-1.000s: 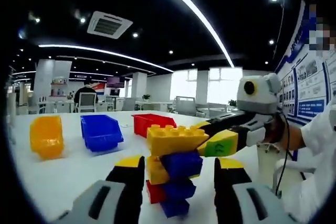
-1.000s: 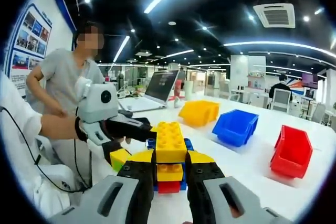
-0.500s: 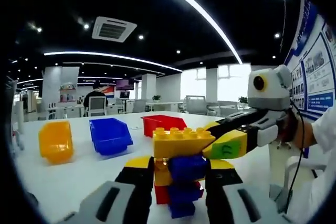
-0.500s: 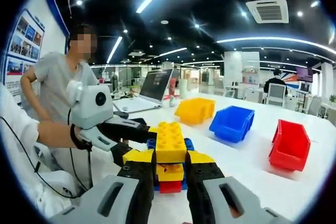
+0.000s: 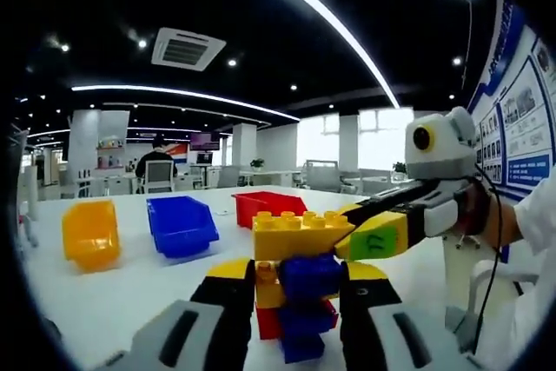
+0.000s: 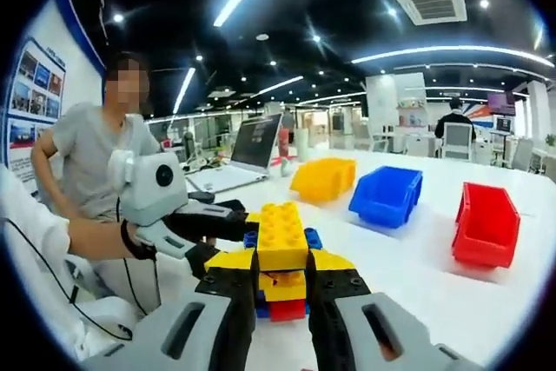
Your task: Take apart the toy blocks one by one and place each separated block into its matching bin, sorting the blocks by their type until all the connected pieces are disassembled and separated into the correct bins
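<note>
Blocks stuck together in a small stack are held up between both sets of jaws, above the white table. In the left gripper view, the left gripper is closed on the lower part of the stack, where a blue block and a red block are seen between the jaws. A long yellow block is seated on top, just above the jaw tips. The right gripper is seen coming in from the right side, and its tips are pressed on the end of that yellow block. In the right gripper view, the right gripper is closed on the same yellow block, which sits right between the jaws, and the left gripper is seen reaching in from the left. Three bins are seen past the jaw tips, well apart from the stack: a yellow bin, a blue bin and a red bin. The step in hand looks like the pulling off of the top yellow block. Next, the two grippers would need to be drawn apart, with the lower part held tight, so the top block can be popped off. After that, the yellow block would likely be carried to the yellow bin and let go there. No block can be seen inside the bins from here, so much of the job seems to be left.
</note>
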`<state>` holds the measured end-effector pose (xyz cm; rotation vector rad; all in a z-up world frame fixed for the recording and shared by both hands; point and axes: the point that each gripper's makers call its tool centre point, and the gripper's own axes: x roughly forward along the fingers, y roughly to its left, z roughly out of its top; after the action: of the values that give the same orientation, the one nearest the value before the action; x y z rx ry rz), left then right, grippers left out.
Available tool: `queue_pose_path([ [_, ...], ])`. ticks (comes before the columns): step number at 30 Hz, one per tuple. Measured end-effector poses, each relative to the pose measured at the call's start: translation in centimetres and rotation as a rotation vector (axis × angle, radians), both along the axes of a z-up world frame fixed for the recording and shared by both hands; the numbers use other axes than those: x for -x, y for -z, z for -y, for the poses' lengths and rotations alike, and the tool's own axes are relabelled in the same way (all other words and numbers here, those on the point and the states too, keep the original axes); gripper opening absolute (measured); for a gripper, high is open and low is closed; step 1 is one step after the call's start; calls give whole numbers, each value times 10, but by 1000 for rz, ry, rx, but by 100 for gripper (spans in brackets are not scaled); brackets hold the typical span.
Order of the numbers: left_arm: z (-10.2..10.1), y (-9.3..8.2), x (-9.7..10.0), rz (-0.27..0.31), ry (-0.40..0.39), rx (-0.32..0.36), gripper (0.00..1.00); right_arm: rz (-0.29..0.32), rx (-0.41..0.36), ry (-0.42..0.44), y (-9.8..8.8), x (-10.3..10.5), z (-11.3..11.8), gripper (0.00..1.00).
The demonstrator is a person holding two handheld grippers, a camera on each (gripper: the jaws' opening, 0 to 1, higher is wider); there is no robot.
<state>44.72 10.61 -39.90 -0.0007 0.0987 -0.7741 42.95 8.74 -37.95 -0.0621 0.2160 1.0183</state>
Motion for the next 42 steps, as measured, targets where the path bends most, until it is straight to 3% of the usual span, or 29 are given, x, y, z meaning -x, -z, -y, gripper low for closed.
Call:
queue_pose_path([
  [2,0,0,0,0,1,-2,39,-14,-11,0,-1,-2,0,22],
  [4,-1,0,1,1,4,-9,38,-90,-74,6,-4,-1,0,22],
  [5,2,1,3,0,21,-20,38,-162,-121,1,-4,-3,-1,22],
  [6,4,0,3,7,11,-27,38,-68,-60,-18,-3,-6,-1,22],
  [8,8,0,5,8,33,-38,38,-68,-69,-18,-4,-1,-5,22],
  [11,8,0,6,13,35,-47,37,-21,-51,-18,-7,-3,-7,22],
  [14,2,-2,3,-18,21,1,36,17,-54,-18,-14,-2,-7,23],
  [18,-3,-2,1,-36,9,31,36,31,-56,-16,-24,-6,-4,23],
  [23,-1,-1,2,-21,14,9,36,30,-62,-4,-32,-14,4,23],
  [29,-6,6,5,-24,14,-13,45,22,-92,4,-48,-26,5,23],
  [34,-13,4,7,-21,2,10,45,15,-103,-5,-61,-37,-8,23],
  [42,-10,4,18,-11,43,16,45,27,-94,-29,-83,-56,-43,23],
])
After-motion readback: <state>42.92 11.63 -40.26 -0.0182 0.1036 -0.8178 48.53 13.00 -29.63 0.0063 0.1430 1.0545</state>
